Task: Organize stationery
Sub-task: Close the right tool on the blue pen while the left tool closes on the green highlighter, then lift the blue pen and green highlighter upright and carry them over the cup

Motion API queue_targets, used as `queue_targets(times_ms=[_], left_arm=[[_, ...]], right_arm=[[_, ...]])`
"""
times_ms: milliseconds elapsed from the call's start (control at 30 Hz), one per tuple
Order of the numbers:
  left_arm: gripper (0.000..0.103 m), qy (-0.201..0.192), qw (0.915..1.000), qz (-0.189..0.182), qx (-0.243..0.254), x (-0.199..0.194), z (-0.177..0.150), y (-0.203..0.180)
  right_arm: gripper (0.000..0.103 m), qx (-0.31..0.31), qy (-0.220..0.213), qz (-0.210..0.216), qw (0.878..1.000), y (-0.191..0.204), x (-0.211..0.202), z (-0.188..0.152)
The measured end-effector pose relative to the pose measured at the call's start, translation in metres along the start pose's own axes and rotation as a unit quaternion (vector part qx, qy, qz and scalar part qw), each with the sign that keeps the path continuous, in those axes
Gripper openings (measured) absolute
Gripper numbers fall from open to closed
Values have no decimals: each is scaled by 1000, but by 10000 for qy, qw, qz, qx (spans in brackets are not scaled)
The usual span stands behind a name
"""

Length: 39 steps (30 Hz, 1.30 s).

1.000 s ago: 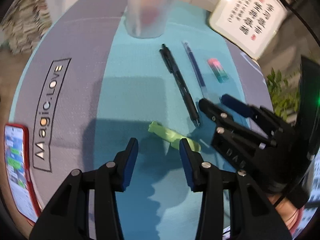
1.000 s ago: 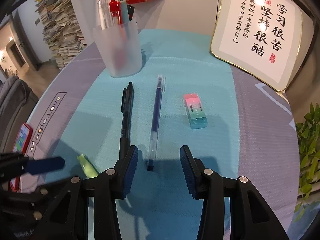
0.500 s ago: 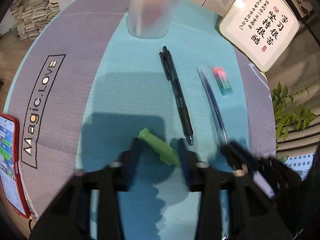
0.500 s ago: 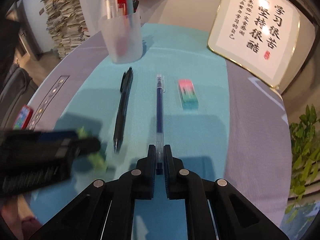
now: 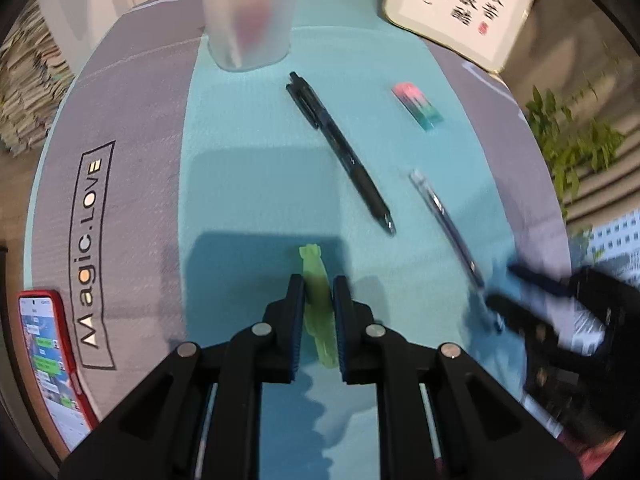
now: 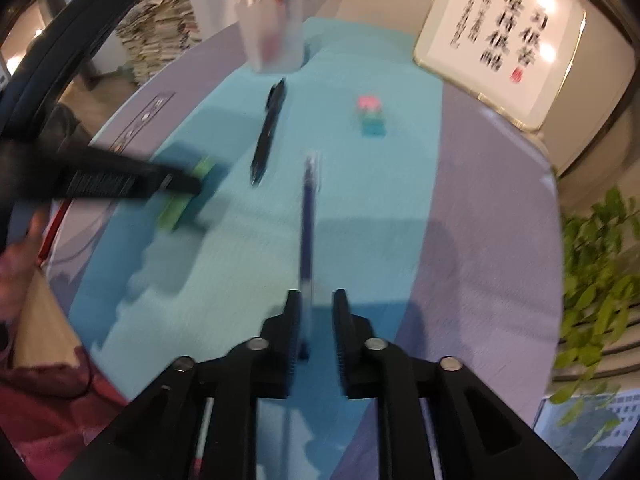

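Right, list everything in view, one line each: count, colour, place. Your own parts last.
Pen cup: one, frosted, far end of mat.
Black pen: one, lying mid-mat.
Blue pen: one, between right jaws, which are opening.
Green highlighter: one, between left jaws, which are closing.
Eraser: one, pink-teal, right of black pen.
Mat: one, teal and grey.
Phone: one, red case, left edge.
Framed calligraphy: one, white, far right.
Plant: green, right.
Left gripper: black.
Right gripper: black.

Round table (image 5: 132, 128) with a grey and teal cloth, a framed calligraphy sign (image 6: 500, 36) leaning at the back. Stacks of paper (image 6: 160, 28) piled by the pale wall, green plant (image 6: 596, 240) on the right.
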<state>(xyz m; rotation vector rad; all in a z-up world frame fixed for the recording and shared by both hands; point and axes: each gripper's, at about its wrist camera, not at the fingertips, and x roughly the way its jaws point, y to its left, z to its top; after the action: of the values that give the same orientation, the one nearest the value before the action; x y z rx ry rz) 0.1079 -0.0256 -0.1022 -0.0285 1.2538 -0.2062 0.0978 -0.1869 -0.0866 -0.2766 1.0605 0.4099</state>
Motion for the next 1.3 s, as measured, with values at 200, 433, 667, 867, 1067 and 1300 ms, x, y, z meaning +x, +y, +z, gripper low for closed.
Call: queue_targets(times_ms=[200, 433, 667, 867, 1067, 1300], left_arm=[[15, -45, 9998, 88, 193, 3, -1, -1], [29, 3, 10000, 21, 97, 7, 3, 1], [21, -76, 9998, 84, 147, 9, 4, 1], [11, -216, 9994, -28, 260, 5, 4, -1], [11, -665, 9968, -109, 425, -25, 0, 0], [11, -1272, 9901, -80, 591, -60, -6, 1]], right_arm=[[35, -141, -48, -28, 9999, 9, 19, 36], [35, -61, 171, -235, 9996, 12, 44, 62], [34, -119, 243, -338, 9991, 15, 54, 75], [13, 36, 98, -50, 9999, 16, 45, 71], [13, 247, -489, 246, 9982, 14, -2, 69], [13, 224, -1161, 305, 9925, 25, -54, 62]])
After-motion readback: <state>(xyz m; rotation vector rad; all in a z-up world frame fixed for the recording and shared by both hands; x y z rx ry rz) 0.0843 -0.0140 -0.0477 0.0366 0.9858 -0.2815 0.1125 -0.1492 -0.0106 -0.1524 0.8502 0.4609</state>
